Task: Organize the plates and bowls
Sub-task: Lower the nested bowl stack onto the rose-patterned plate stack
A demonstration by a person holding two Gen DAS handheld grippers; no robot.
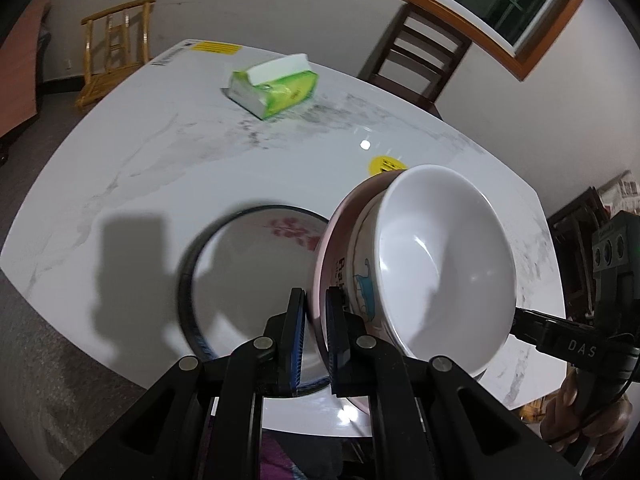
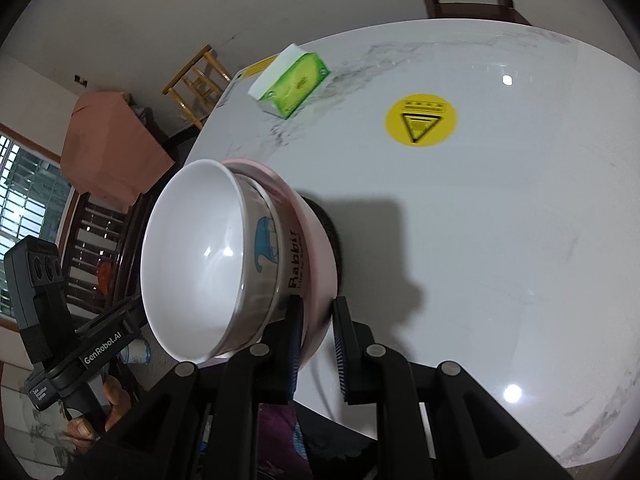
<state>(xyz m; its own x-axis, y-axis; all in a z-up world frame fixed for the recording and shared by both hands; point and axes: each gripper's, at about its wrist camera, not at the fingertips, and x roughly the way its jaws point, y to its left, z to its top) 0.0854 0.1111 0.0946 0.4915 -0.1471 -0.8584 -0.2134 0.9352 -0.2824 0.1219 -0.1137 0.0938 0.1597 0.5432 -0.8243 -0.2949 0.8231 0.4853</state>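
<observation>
Both tools, left tool (image 1: 316,312) and right tool (image 2: 316,332), clamp the pink bowl's (image 1: 326,256) rim from opposite sides; the black-rimmed plate (image 1: 240,276) lies directly beneath the left tool.

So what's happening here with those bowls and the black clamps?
A person holds a hand-held gripper in each hand, and both are clamped on the rim of a pale pink plastic bowl. The left hand-held gripper and the right hand-held gripper grip it from opposite sides. A white cartoon-printed bowl and a plain white bowl are nested inside it. The stack is tilted above a white marble-patterned table, near a black-rimmed floral plate.
</observation>
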